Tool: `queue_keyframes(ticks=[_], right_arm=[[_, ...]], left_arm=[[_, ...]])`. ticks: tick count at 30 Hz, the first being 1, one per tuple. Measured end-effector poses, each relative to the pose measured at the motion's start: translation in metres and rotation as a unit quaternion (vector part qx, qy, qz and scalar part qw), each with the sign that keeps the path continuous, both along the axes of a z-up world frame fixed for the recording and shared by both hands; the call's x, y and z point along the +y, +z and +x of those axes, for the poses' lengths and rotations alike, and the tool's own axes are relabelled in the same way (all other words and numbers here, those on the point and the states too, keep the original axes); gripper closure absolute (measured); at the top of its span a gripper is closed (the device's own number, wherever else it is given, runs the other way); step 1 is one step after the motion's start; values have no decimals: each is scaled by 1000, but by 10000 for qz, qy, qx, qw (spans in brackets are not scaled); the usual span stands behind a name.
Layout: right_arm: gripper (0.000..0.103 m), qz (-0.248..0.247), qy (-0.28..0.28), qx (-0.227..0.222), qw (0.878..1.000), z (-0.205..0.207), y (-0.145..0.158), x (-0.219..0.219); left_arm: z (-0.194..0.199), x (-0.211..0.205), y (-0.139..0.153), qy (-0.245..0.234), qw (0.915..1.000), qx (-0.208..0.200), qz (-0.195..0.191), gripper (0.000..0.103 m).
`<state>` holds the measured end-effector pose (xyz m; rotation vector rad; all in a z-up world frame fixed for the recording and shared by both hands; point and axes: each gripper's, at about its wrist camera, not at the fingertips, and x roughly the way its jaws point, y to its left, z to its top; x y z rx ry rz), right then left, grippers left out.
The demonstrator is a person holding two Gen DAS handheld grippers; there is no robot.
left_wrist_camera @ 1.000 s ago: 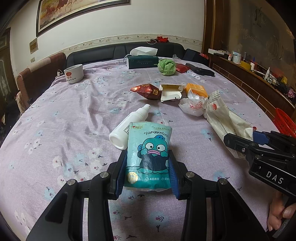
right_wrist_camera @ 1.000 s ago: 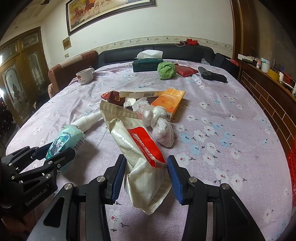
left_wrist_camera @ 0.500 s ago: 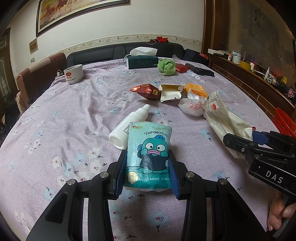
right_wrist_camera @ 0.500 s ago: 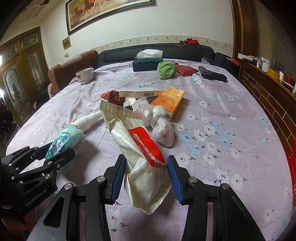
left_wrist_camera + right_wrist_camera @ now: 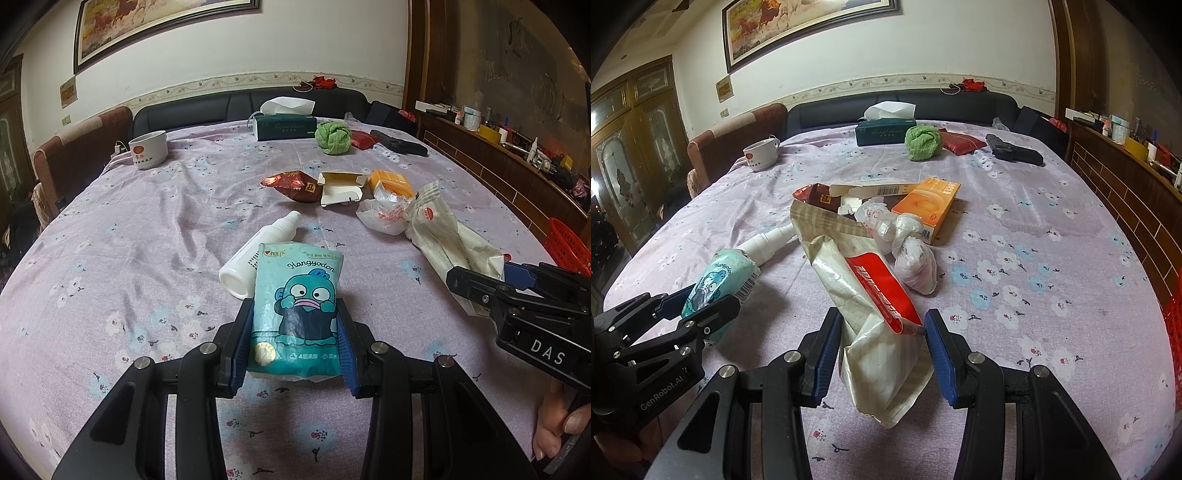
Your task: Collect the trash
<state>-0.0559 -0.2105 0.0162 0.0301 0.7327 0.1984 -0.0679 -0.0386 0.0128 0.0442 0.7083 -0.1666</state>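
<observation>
Gripping a teal tissue pack [image 5: 295, 310] at lower centre, the left gripper [image 5: 295, 347] pinches it; the right gripper [image 5: 882, 350] brackets a crumpled wrapper [image 5: 875, 299], contact unclear.

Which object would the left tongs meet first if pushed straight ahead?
The teal tissue pack already sits between the left tongs; beyond it, probably the white spray bottle lying against it.

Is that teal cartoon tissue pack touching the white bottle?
Touching. In the left wrist view the tissue pack overlaps the white bottle, its upper left corner lying on the bottle's side.
</observation>
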Motion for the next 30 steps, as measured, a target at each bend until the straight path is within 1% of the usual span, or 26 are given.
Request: queue_keyframes(ticks=[15,19,22,24,27,30], right_arm=[[54,-22,-69,15,10000,2,0,-1],[54,-68,-84,-5,9999,-6,3,-3],[54,190,-39,93,9998,-12,7,-11],[54,306,-77,69,9995,-17,13,-20],[54,444,-222,40,9988,-24,21,-37],[54,649,-473,14,9968,-28,28,-62]], left_arm=[[-2,4,0,1,10000,-32,-92,64],[-2,6,1,-5,9999,-42,-151,64],[-2,6,1,-48,9998,-11,-180,64],[-2,5,2,-46,9998,33,-197,64],[-4,0,7,-150,9992,118,-352,64],[-8,-15,19,-335,9990,47,-290,64]])
